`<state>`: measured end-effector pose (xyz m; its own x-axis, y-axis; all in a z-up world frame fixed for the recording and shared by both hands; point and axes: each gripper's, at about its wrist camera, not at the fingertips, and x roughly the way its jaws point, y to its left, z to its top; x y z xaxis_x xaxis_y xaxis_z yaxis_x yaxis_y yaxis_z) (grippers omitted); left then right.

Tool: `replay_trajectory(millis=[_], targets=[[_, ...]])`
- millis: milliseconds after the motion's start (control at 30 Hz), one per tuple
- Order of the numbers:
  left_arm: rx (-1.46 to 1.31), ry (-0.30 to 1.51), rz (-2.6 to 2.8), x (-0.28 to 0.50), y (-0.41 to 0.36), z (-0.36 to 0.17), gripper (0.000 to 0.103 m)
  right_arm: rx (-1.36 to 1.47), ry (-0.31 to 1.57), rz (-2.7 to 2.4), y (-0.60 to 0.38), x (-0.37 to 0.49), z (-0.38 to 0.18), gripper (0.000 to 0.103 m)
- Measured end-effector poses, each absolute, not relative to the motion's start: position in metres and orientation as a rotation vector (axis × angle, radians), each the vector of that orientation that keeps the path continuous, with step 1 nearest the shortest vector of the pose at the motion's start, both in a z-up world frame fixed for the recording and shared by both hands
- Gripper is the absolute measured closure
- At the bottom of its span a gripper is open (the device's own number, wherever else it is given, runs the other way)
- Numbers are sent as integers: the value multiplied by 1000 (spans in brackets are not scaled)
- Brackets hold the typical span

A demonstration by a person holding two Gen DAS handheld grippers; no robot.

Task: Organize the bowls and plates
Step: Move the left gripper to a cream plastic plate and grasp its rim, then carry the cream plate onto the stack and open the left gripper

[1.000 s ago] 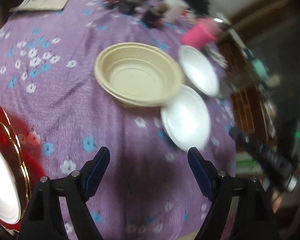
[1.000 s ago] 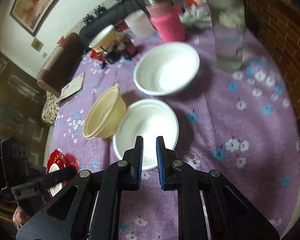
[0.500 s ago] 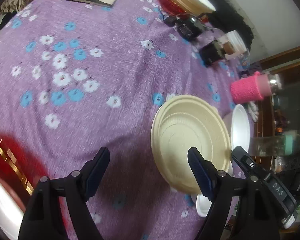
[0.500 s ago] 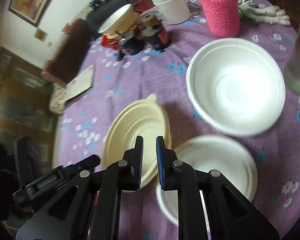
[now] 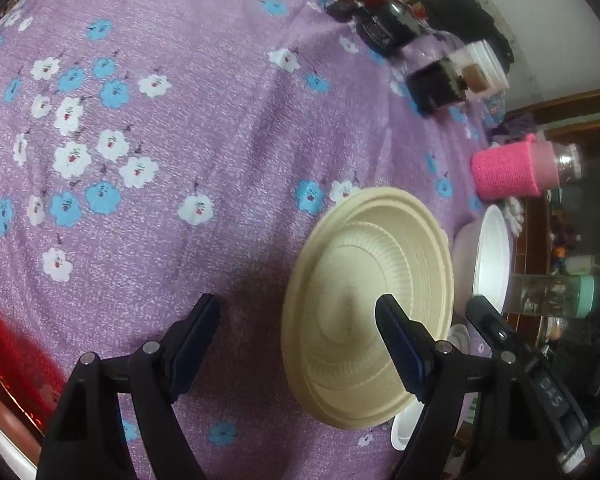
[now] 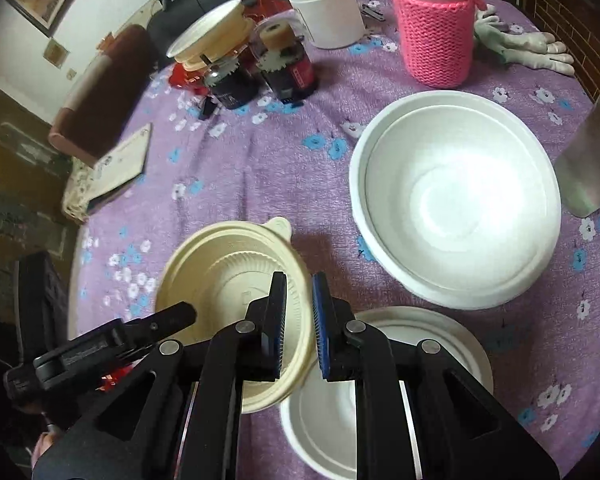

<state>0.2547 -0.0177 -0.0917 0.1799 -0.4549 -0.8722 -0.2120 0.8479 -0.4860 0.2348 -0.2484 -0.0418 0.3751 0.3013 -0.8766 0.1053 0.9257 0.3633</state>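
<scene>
Purple flowered tabletop [image 5: 220, 128] held unstacked dishes: cream bowl [image 5: 368, 304], white bowl [image 6: 456, 208]; my left gripper [image 5: 300, 340] gaped empty, right gripper [image 6: 299, 316] clenched on nothing

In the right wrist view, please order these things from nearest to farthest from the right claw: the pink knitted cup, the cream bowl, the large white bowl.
From the right claw:
1. The cream bowl, directly under the tips and a little left.
2. The large white bowl, ahead on the right.
3. The pink knitted cup, at the far side of the table, upper right.
</scene>
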Motion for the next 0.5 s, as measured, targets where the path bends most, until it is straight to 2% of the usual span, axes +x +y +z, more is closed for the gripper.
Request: replay_trajectory(millis=[200,300,367,433,467,500], targets=[[-532,1408,-189,260,-30,-93,23,374,1281,167,-242,249,-69,90],[-492,1386,-205,262,-38,-92,27,388,1300,186,-237,254,-79,90],[-478,1394,-214,262,-40,-95,43,418,1307,177,-236,254,-83,89],[-463,1405,-212,262,-40,-98,65,451,1323,190,-234,254,-87,87],[-451,1400,-206,262,-39,-99,69,462,1310,174,-233,252,-87,87],[-441,1394,-196,261,-36,-99,76,466,1288,163,-233,250,-85,87]])
